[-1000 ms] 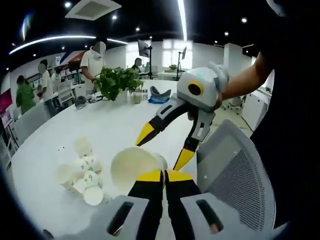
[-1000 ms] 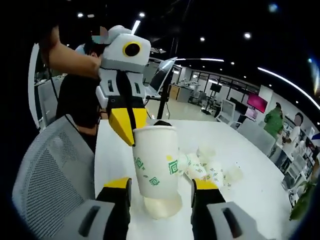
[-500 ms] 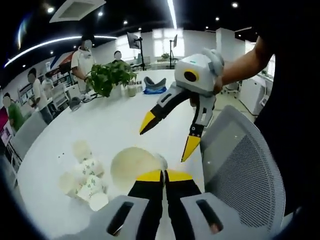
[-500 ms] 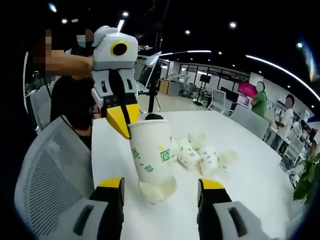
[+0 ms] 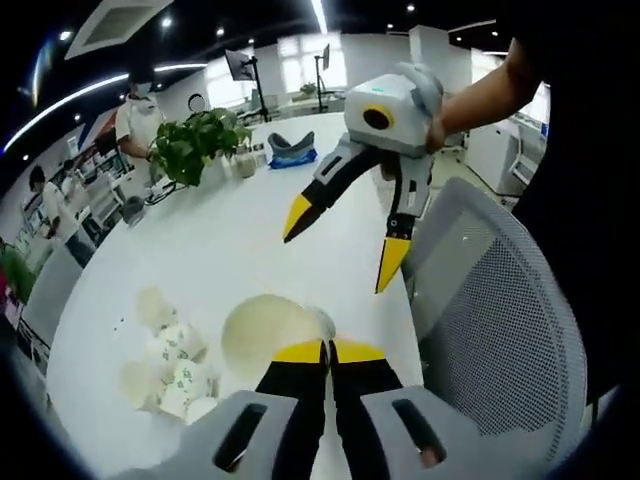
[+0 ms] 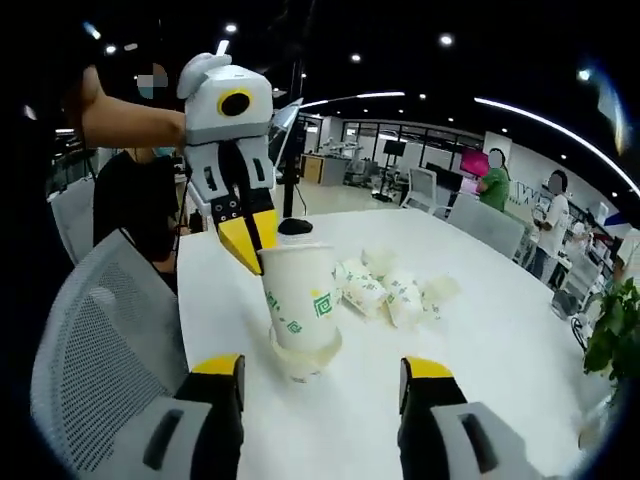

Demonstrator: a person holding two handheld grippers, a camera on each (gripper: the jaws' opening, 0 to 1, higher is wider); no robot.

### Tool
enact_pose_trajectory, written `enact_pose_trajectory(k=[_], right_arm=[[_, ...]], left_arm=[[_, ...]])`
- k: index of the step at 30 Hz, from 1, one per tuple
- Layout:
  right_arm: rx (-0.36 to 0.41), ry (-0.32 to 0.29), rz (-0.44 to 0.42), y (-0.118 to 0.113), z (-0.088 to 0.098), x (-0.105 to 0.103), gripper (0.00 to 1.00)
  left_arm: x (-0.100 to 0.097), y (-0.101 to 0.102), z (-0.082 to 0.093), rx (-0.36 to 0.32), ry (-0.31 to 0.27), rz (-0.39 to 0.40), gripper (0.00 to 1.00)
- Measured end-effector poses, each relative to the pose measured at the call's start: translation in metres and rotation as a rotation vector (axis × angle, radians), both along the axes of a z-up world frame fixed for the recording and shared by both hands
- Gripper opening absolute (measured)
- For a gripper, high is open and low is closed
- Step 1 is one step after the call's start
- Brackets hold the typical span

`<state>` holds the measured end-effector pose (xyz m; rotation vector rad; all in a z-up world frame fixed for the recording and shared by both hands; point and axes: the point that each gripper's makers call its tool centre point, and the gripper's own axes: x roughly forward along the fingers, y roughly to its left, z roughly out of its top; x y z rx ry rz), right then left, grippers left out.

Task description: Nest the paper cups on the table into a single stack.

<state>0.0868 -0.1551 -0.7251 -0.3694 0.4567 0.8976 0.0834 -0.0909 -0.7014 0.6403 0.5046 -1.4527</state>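
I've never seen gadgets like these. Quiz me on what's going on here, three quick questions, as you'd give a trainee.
1. True or false: the left tool is shut on the rim of the white paper cup with green marks.
2. The right tool is: A) open, holding nothing; B) shut on a cup; C) shut on a pen.
3. Fill in: the loose heap of paper cups lies on the white ____.
Key: 1 true; 2 A; 3 table.
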Motion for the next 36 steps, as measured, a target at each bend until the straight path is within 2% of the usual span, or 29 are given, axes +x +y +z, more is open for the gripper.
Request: enact_pose_trajectory(k=[11,21,26,36], right_arm=[[0.012,0.016,-0.029,-0.007,-0.004,-0.003,0.64],[0.03,0.05,-0.058,-0.014,-0.007,-0.007,0.71],[0.029,0.057,-0.071,-0.018,-0.009,-0.009,0.71],[0.027,0.058,-0.095,-0.025,-0.011,-0.01,0.7]], left_arm=[[0.003,-0.001,-0.013,0.081,-0.038,-0.055,0.0],[0.003,-0.004,-0.03,0.166,-0.057,-0.122,0.0],[0.006,-0.003,-0.039,0.214,-0.08,-0.156,0.0],[0.005,-0.008,-0.051,0.249,-0.061,-0.195,0.0]])
